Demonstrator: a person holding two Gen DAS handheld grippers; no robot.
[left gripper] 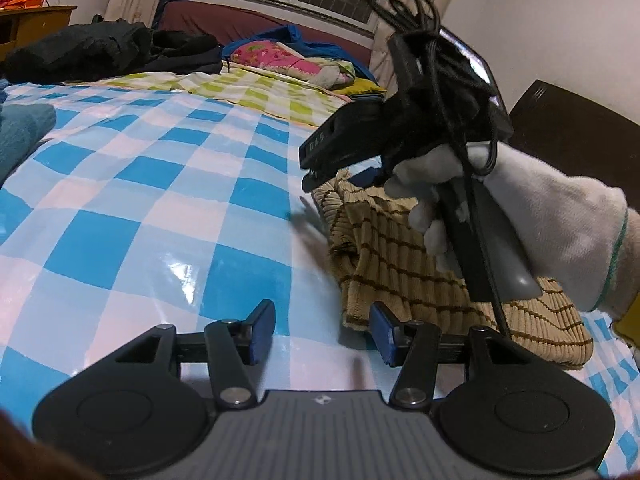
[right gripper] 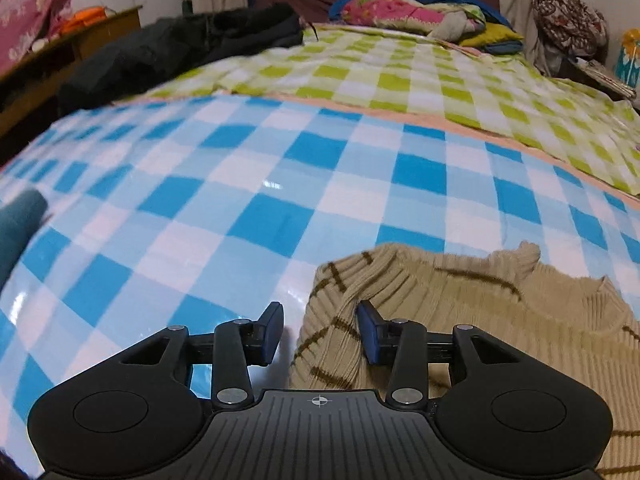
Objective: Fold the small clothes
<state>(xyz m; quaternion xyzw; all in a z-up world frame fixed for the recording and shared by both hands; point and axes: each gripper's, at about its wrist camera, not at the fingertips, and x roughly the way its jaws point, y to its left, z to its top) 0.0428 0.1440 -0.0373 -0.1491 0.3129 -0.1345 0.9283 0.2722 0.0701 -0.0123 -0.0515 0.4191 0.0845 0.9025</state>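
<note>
One tan striped knit sweater [right gripper: 460, 320] lies bunched on the blue checked sheet [right gripper: 240, 184]. Two grippers, left gripper [left gripper: 322, 334] and right gripper [right gripper: 320, 330], both gape empty at its edge.

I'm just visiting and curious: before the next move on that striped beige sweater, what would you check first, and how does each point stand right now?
1. Left gripper free of cloth: ok, its jaws stand apart with only the blue checked cover between them.
2. Right gripper ready to pinch: ok, open, with the edge of the striped beige sweater between its fingers, not pressed.
3. Sweater lying flat: not ok, it is bunched and rumpled.
4. Room on the cover beside the sweater: ok, bare checks to its left.
5. Whole sweater in view: cannot tell, its right part runs out of frame.
</note>
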